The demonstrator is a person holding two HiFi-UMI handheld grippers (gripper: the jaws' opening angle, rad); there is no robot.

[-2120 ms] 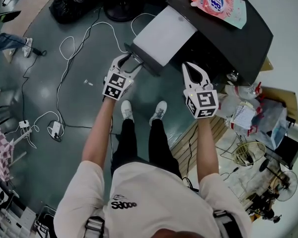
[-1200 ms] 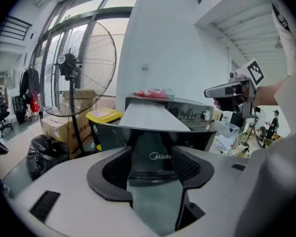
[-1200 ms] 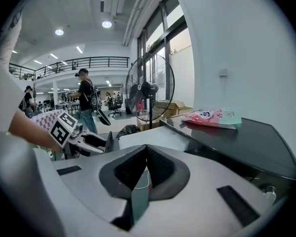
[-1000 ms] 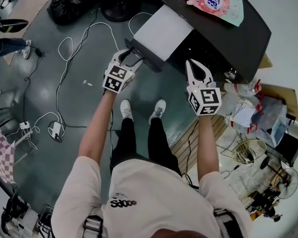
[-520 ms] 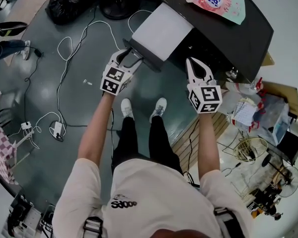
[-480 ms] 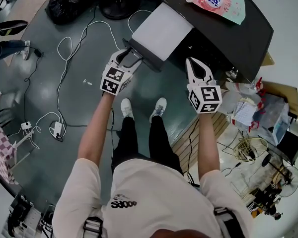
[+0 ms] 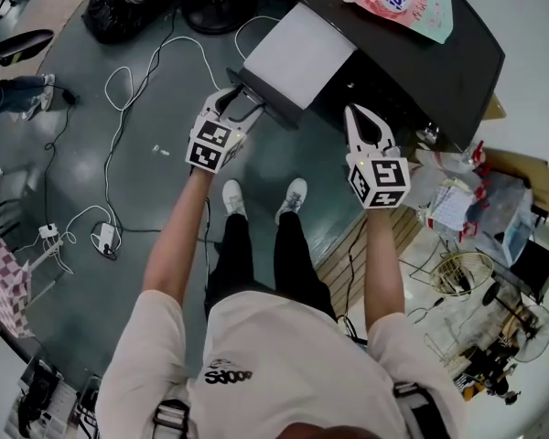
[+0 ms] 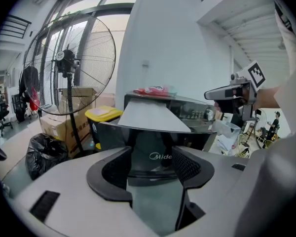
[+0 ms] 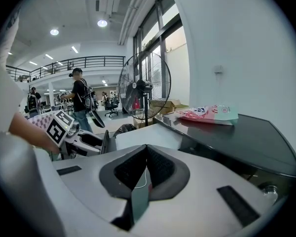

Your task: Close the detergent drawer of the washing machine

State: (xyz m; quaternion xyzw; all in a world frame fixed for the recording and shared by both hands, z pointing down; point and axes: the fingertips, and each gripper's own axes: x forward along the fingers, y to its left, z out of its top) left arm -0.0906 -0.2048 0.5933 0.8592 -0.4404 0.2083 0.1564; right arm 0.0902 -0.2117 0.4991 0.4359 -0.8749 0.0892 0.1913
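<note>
The drawer (image 7: 297, 58) was not yet closed; my left hand-held gripper (image 7: 233, 108), jaws apart, was at its front, my right hand-held gripper (image 7: 359, 117) clenched, empty.

The detergent drawer (image 8: 150, 144) has a glossy black plastic front and a smooth, matt white top.

Both arms reach forward, elbows nearly straight. The left arm (image 7: 178, 236) carries the left gripper (image 7: 231, 104), its jaws set wide apart. The right arm (image 7: 377, 263) carries the right gripper (image 7: 359, 115), roughly level with the left, jaws meeting at the tips with nothing between them.
</note>
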